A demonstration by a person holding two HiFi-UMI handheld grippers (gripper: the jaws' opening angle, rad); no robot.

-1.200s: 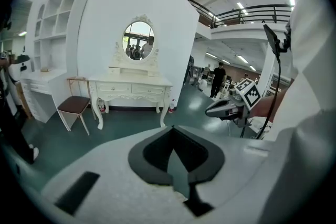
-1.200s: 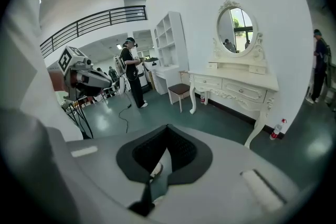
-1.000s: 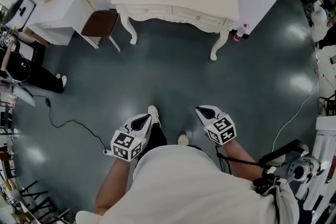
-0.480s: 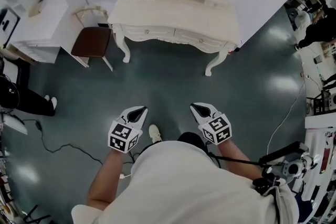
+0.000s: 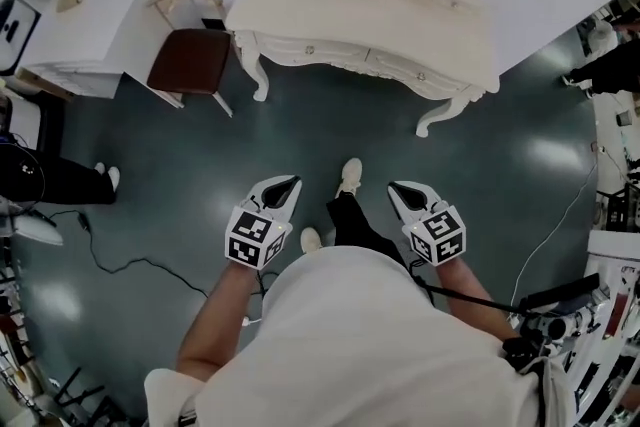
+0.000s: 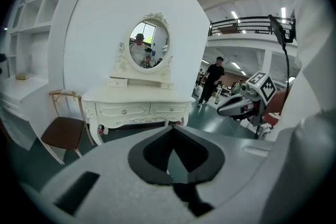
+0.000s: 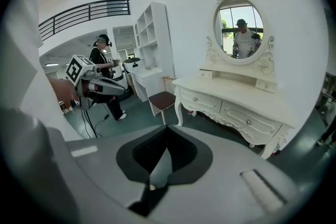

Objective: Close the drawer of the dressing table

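Jaws pressed together on both sides, nothing pinched: left gripper (image 5: 289, 185) at seven o'clock in the head view, right gripper (image 5: 402, 189) at five, both pointing toward the dressing table (image 5: 370, 0). That table stands well apart at twelve to one o'clock, against the white wall, oval mirror (image 6: 149, 43) on top. Its two drawer fronts (image 6: 126, 110) look flush with the frame, though at this range I can't be sure. Brown-seated chair (image 5: 188, 58) sits just beside the table at ten o'clock.

A brown-seated chair (image 5: 190, 60) stands beside white shelving (image 5: 75, 30), with a black cable (image 5: 150, 261) on the floor (image 5: 300, 125).
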